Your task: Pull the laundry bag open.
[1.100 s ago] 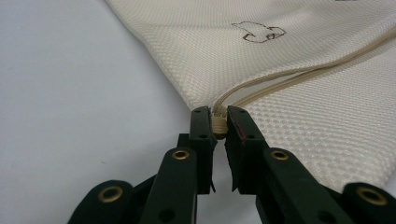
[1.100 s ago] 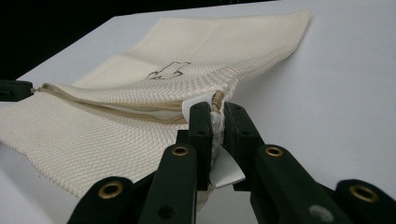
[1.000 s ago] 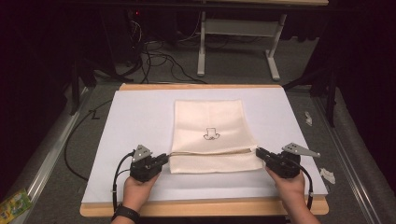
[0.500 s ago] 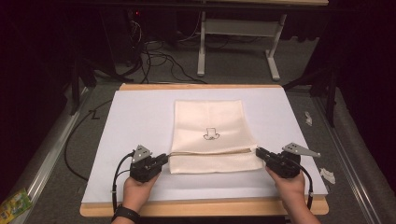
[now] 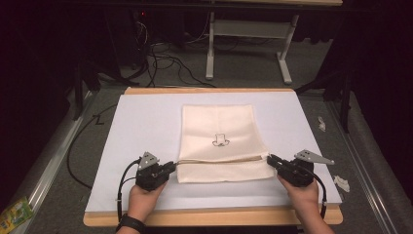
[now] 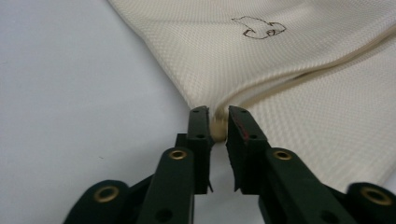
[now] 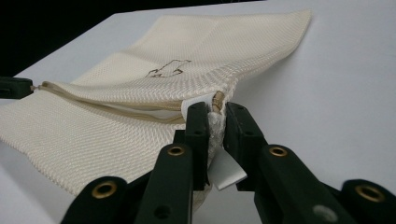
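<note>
A cream cloth (image 5: 216,126) with a small dark embroidered motif (image 5: 220,141) lies on the white mat, its near part folded over along a piped hem. My left gripper (image 5: 173,165) is at the hem's left end. In the left gripper view the left gripper (image 6: 218,114) has the hem corner of the cloth (image 6: 280,70) pinched between its tips. My right gripper (image 5: 269,158) holds the right end. The right gripper (image 7: 217,107) grips the cloth (image 7: 93,135) corner and a white label (image 7: 226,172). Both pairs of jaws have just been opening slightly, cloth still between them.
The white mat (image 5: 146,122) covers a wooden table (image 5: 209,217). Small white scraps (image 5: 341,183) lie off the mat's right edge. Cables and a table frame (image 5: 210,48) stand on the floor beyond. A green packet (image 5: 14,212) lies at the bottom left.
</note>
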The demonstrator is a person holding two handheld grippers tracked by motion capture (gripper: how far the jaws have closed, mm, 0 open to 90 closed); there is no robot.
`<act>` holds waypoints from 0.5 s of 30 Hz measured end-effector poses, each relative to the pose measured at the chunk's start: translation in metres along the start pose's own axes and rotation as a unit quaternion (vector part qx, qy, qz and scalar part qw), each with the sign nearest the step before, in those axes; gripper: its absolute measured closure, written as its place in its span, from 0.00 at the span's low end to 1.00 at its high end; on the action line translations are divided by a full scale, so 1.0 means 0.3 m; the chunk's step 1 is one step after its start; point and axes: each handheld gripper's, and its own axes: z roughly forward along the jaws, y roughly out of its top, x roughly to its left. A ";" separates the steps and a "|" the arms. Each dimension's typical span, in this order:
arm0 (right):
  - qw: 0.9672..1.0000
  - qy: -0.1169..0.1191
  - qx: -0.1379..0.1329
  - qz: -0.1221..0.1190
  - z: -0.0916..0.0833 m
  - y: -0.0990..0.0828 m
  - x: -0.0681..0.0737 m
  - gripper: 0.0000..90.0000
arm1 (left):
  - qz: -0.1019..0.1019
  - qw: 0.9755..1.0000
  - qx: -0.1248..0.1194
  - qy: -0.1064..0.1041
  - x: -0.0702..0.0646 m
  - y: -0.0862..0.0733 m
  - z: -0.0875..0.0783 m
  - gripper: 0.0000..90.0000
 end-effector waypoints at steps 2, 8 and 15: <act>1.000 0.000 0.000 0.000 -0.002 -0.001 -0.002 0.81 | -0.006 1.000 -0.002 -0.007 0.002 0.003 -0.003 0.80; 1.000 -0.028 -0.005 0.000 -0.027 -0.002 -0.028 0.45 | -0.005 1.000 -0.021 0.022 0.017 0.006 -0.032 0.53; 0.993 -0.113 -0.017 0.000 -0.074 0.007 -0.121 0.25 | -0.003 0.993 -0.037 0.108 0.115 -0.007 -0.112 0.41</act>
